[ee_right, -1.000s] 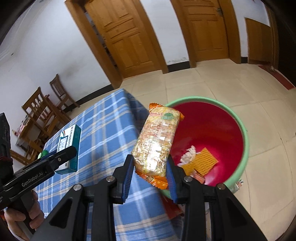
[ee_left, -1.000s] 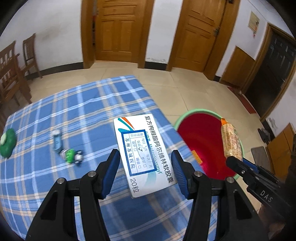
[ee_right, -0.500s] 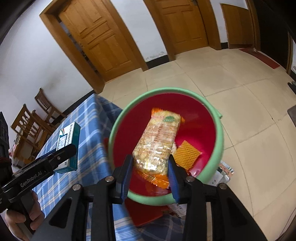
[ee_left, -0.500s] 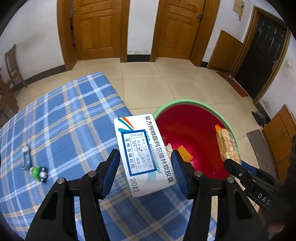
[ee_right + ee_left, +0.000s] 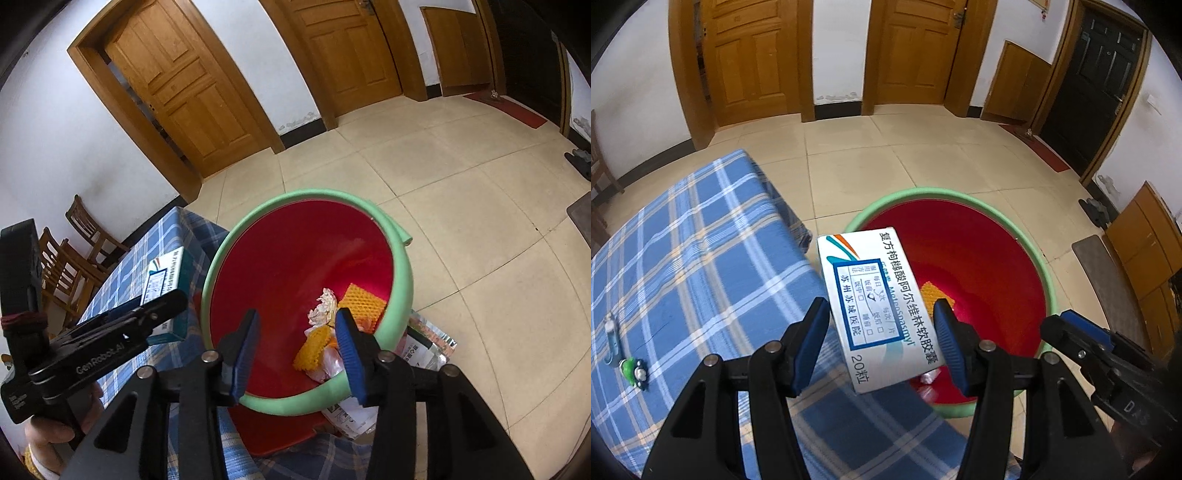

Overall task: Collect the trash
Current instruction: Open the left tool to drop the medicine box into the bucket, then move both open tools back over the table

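My left gripper (image 5: pixel 881 341) is shut on a white and teal medicine box (image 5: pixel 875 306) and holds it over the near edge of the red bin with a green rim (image 5: pixel 1027 240), beside the table corner. The box also shows in the right wrist view (image 5: pixel 166 280), held by the left gripper (image 5: pixel 147 317). My right gripper (image 5: pixel 295 347) is open and empty above the bin (image 5: pixel 402 280). Inside the bin lie orange wrappers (image 5: pixel 360 301), crumpled white paper (image 5: pixel 323 306) and a snack packet (image 5: pixel 314 345) between my fingers. The right gripper's tip (image 5: pixel 1067 328) shows in the left wrist view.
A table with a blue plaid cloth (image 5: pixel 683 266) lies left of the bin, with a small green toy and a key ring (image 5: pixel 628 362) on it. Foil packets (image 5: pixel 428 343) lie on the tiled floor by the bin. Wooden chairs (image 5: pixel 70 258) stand at the far left.
My right gripper opened and the snack packet dropped into the bin. My left gripper carried the medicine box rightward from over the table to the bin's edge.
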